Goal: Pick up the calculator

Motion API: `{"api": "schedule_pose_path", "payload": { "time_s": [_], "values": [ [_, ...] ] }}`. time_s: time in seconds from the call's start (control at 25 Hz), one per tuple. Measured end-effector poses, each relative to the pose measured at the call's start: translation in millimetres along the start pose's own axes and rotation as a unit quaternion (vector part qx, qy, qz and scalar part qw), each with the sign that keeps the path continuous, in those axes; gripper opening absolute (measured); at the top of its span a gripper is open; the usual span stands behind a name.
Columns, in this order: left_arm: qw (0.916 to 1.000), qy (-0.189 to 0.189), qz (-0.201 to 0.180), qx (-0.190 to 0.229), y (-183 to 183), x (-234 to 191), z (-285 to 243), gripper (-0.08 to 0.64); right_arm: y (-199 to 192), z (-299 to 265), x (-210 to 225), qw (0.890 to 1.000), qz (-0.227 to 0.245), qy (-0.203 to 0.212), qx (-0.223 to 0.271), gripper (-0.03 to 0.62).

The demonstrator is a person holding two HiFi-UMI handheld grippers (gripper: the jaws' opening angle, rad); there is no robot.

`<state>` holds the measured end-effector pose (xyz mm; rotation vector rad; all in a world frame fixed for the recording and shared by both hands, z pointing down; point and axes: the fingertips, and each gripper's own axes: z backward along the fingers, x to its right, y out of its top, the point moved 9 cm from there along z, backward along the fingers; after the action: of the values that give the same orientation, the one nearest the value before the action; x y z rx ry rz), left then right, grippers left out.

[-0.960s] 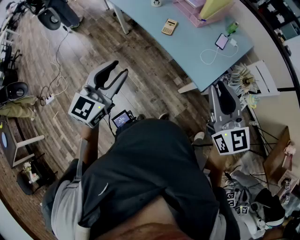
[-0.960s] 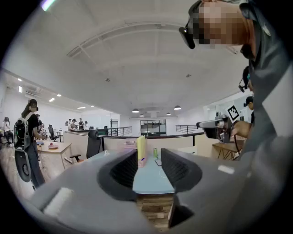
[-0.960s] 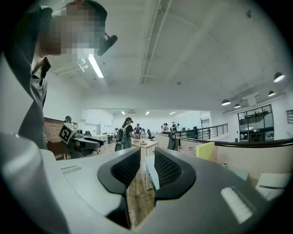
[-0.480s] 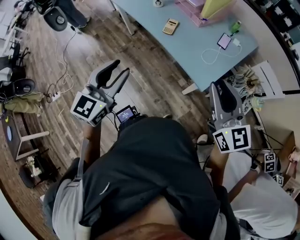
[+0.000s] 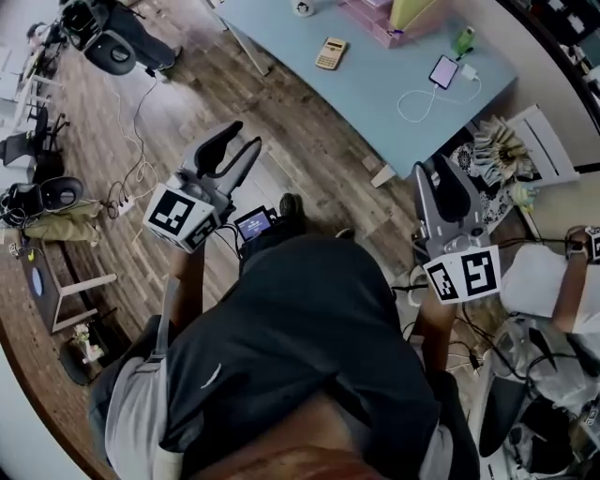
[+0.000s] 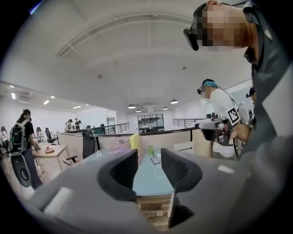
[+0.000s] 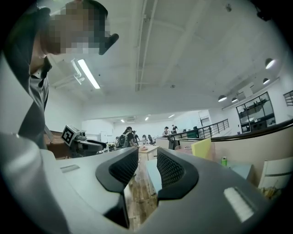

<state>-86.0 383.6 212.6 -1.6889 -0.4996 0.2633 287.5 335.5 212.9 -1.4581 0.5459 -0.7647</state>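
Observation:
The tan calculator [image 5: 331, 52] lies on the light blue table [image 5: 375, 89] at the top of the head view, far beyond both grippers. My left gripper [image 5: 239, 141] hangs over the wooden floor, below and left of the table, its jaws a little apart with nothing between them. The left gripper view [image 6: 149, 167] looks through that gap at the table's end. My right gripper [image 5: 437, 171] is held by the table's near corner. Its jaws [image 7: 147, 167] stand narrowly apart, showing only floor. I cannot make out the calculator in either gripper view.
On the table lie a phone [image 5: 442, 71] with a white cable [image 5: 412, 105], a green bottle [image 5: 462, 39] and pink trays [image 5: 370, 13]. A table leg [image 5: 382, 174] stands between the grippers. Cables [image 5: 127, 178] trail over the floor at left. A person in white [image 5: 553, 281] stands at right.
Both grippers keep their places and their jaw gaps. The view has shifted a little, and the person in white at the right has moved to the right edge.

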Motion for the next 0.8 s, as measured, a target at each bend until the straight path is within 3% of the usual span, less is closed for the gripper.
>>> {"api": "schedule_pose_path", "payload": {
  "time_s": [0.36, 0.8],
  "values": [
    [0.9988, -0.049, 0.001, 0.006, -3.8, -31.5, -39.4, 0.207, -3.8, -20.4, 3.1, 0.999, -0.002, -0.041, -0.011, 0.117],
    [0.9961, -0.079, 0.028, 0.029, -15.7, -142.1, -65.1, 0.207, 4.2, -120.0, -22.4, 0.997, 0.017, -0.077, -0.022, 0.117]
  ]
}}
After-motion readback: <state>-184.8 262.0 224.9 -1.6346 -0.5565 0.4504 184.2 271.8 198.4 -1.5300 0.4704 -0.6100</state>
